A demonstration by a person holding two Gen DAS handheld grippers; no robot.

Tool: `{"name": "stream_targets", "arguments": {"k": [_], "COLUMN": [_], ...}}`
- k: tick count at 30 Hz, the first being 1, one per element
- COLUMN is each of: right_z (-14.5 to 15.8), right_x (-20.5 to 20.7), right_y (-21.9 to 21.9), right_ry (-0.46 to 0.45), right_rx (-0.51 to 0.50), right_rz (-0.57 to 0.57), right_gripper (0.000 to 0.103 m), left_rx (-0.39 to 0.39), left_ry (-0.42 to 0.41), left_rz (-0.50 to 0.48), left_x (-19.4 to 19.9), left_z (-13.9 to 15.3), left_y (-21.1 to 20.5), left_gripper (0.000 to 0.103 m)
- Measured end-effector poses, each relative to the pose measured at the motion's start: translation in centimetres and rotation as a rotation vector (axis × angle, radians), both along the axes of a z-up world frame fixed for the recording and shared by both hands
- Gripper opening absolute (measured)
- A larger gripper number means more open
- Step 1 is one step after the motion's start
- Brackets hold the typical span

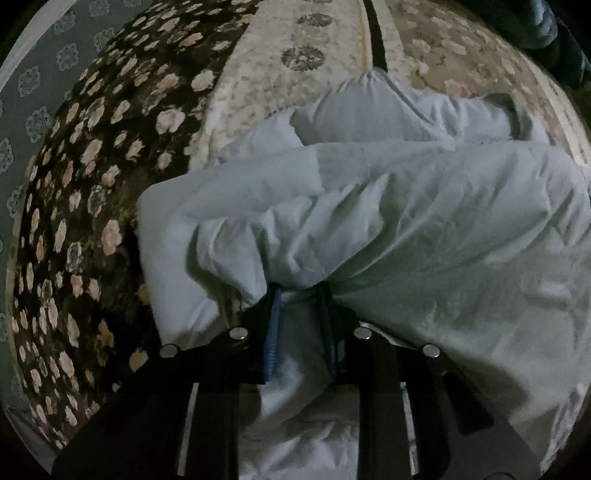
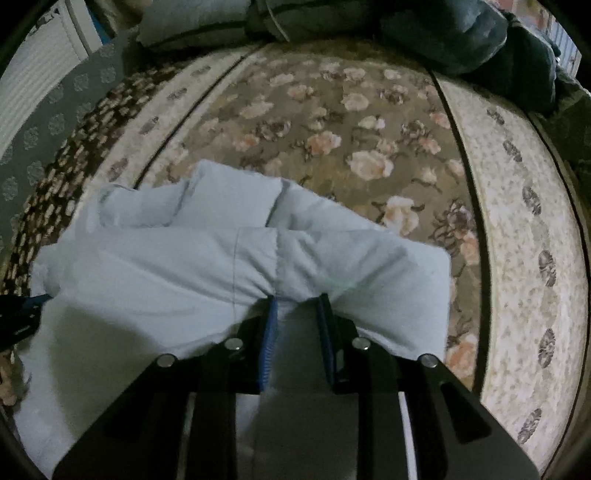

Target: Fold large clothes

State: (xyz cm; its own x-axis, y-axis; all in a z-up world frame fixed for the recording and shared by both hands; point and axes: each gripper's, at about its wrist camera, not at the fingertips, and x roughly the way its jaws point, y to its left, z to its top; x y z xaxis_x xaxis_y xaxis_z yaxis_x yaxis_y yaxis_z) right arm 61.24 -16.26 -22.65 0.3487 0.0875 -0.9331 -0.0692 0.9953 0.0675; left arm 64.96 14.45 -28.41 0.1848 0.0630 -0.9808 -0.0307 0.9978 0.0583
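A large pale blue garment (image 1: 388,206) lies in folds on a floral carpet (image 1: 92,184). My left gripper (image 1: 299,291) is shut on a bunched edge of it, with cloth pinched between the blue pads. In the right wrist view the same garment (image 2: 229,258) is partly folded, and my right gripper (image 2: 297,301) is shut on its near edge. The left gripper's black body (image 2: 18,317) shows at the left edge of the right wrist view, beside the cloth. The fingertips of both grippers are hidden in the fabric.
The carpet (image 2: 351,122) has a beige bordered band (image 2: 524,229) on the right. Dark bundled clothes or cushions (image 2: 461,33) lie at the far edge. A grey patterned wall or curtain (image 1: 33,96) stands at the left.
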Motion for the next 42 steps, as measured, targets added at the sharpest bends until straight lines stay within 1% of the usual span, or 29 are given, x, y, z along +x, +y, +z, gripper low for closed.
{"name": "stream_targets", "arguments": {"k": [1, 3, 4, 5, 6, 7, 10, 11, 13, 15, 16, 18, 19, 21, 23, 24, 25, 26, 28, 29, 30, 31, 32, 33, 34, 35, 37, 39, 42], "right_z": [1.2, 3.4, 5.0, 5.6, 6.0, 6.2, 5.7, 5.1, 3.8, 1.9, 1.1, 0.6, 0.6, 0.7, 0.6, 0.6, 0.5, 0.5, 0.7, 1.4, 1.8, 2.8, 3.3, 4.0, 4.9, 5.4, 5.8, 5.6, 4.2], "right_x": [-0.8, -2.8, -4.7, -5.9, -7.3, -8.1, -10.6, -11.2, -11.5, -11.7, -11.7, -11.7, -11.7, -11.8, -11.7, -11.5, -11.4, -11.2, -11.1, -11.4, -11.8, -12.4, -13.0, -13.5, -14.3, -14.9, -16.3, -18.1, -21.1], "right_y": [-0.4, -1.1, -1.5, -1.7, -1.6, -1.4, 1.2, 2.7, 4.5, 5.3, 4.8, 3.1, 2.2, 0.9, -0.7, -1.6, -2.5, -4.0, -5.3, -5.7, -5.7, -5.9, -6.0, -6.1, -6.0, -6.0, -5.6, -4.9, -4.6], "right_ry": [-0.033, -0.123, -0.199, -0.238, -0.268, -0.286, -0.343, -0.357, -0.34, -0.328, -0.324, -0.318, -0.327, -0.342, -0.34, -0.336, -0.33, -0.308, -0.291, -0.3, -0.31, -0.33, -0.342, -0.351, -0.363, -0.366, -0.359, -0.339, -0.28], "right_rx": [0.015, 0.05, 0.08, 0.101, 0.12, 0.128, 0.105, 0.086, 0.025, -0.022, -0.011, 0.023, 0.009, -0.035, -0.053, -0.061, -0.067, -0.036, 0.021, 0.019, 0.005, -0.002, 0.012, 0.03, 0.044, 0.05, 0.071, 0.094, 0.124], "right_rz": [-0.003, -0.019, -0.039, -0.046, -0.048, -0.047, 0.01, 0.057, 0.115, 0.161, 0.172, 0.169, 0.158, 0.15, 0.12, 0.094, 0.065, 0.023, -0.016, -0.035, -0.043, -0.055, -0.058, -0.062, -0.071, -0.075, -0.061, -0.052, -0.049], "right_gripper": [0.036, 0.072, 0.074, 0.074, 0.074, 0.074, 0.073, 0.073, 0.073, 0.073, 0.073, 0.072, 0.072, 0.072, 0.072, 0.073, 0.073, 0.073, 0.073, 0.073, 0.075, 0.075, 0.081, 0.086, 0.088, 0.089, 0.089, 0.089, 0.089], "left_rx": [-0.008, -0.01, 0.026, 0.062, 0.081, 0.065, -0.067, -0.085, -0.042, -0.003, -0.002, -0.04, -0.06, -0.109, -0.111, -0.112, -0.127, -0.15, -0.172, -0.165, -0.161, -0.153, -0.139, -0.081, -0.024, 0.032, 0.032, 0.057, 0.089], "left_ry": [-0.011, -0.068, -0.096, -0.135, -0.189, -0.206, -0.243, -0.252, -0.256, -0.244, -0.224, -0.199, -0.194, -0.186, -0.182, -0.178, -0.168, -0.156, -0.147, -0.151, -0.157, -0.171, -0.186, -0.222, -0.255, -0.302, -0.284, -0.264, -0.285], "left_rz": [0.004, -0.002, 0.002, 0.01, 0.009, -0.001, -0.05, -0.084, -0.132, -0.149, -0.131, -0.084, -0.068, -0.063, -0.069, -0.067, -0.056, -0.044, -0.036, -0.036, -0.039, -0.048, -0.059, -0.069, -0.068, -0.083, -0.106, -0.086, -0.048], "left_x": [-0.2, -2.1, -3.0, -3.9, -5.0, -5.4, -6.7, -6.6, -6.3, -5.8, -5.6, -6.7, -6.2, -6.4, -7.0, -7.2, -7.2, -7.2, -7.5, -8.0, -8.1, -8.6, -8.8, -9.9, -10.7, -11.8, -13.4, -15.1, -18.9], "left_z": [0.5, 2.7, 3.6, 4.5, 5.8, 6.4, 7.9, 7.8, 6.7, 4.9, 3.6, 2.5, 1.8, 1.7, 2.2, 2.4, 2.4, 2.4, 2.7, 3.0, 3.3, 4.1, 4.6, 5.7, 6.3, 7.3, 7.8, 8.3, 9.2], "left_y": [0.0, -0.1, -0.4, -0.7, -1.4, -2.1, -5.1, -6.6, -8.6, -9.2, -8.3, -4.8, -3.7, -1.8, 0.1, 0.8, 1.6, 2.4, 2.8, 2.6, 2.4, 1.9, 1.0, 0.2, -0.2, -1.0, -2.0, -2.4, -2.4], "left_gripper": [0.024, 0.048, 0.081, 0.089, 0.092, 0.092, 0.092, 0.092, 0.092, 0.093, 0.093, 0.094, 0.093, 0.075, 0.04, 0.033, 0.021, 0.016, 0.015, 0.015, 0.018, 0.033, 0.064, 0.082, 0.099, 0.1, 0.1, 0.1, 0.1]}}
